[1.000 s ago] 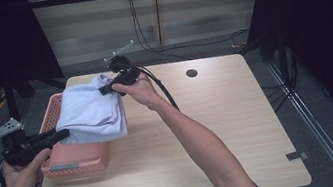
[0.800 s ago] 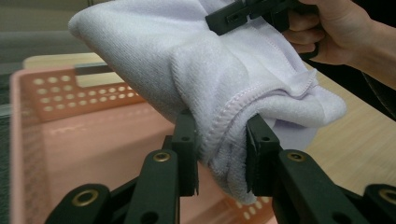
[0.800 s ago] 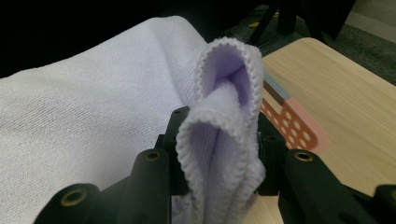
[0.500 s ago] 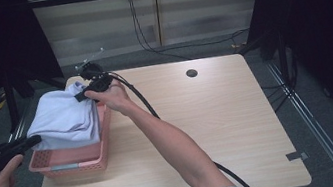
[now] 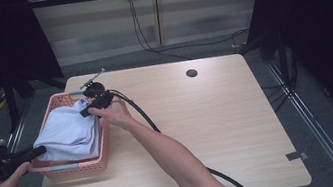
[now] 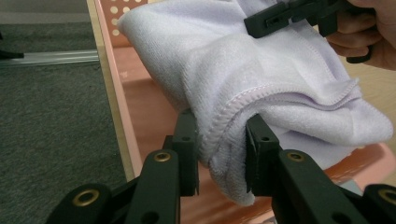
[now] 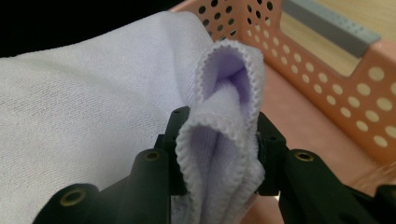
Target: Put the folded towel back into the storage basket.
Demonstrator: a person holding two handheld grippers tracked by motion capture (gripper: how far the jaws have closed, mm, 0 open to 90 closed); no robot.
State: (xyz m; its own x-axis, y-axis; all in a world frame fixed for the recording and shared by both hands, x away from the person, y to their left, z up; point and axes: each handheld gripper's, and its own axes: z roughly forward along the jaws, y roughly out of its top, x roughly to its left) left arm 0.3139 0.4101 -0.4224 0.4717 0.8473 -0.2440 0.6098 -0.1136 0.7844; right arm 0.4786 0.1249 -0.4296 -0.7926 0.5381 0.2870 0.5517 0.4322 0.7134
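One towel (image 5: 70, 133) has sunk into one basket (image 5: 104, 145), pinched by two grippers.

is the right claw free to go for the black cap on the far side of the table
Probably not yet: the right claw is shut on the towel over the basket. The table towards the cap is otherwise bare.

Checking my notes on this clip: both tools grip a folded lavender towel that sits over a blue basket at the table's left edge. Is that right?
Not quite: the basket is pink, not blue, as the high view shows. The rest holds: the left tool and the right tool each grip the folded lavender towel, which sits over that basket at the table's left edge.
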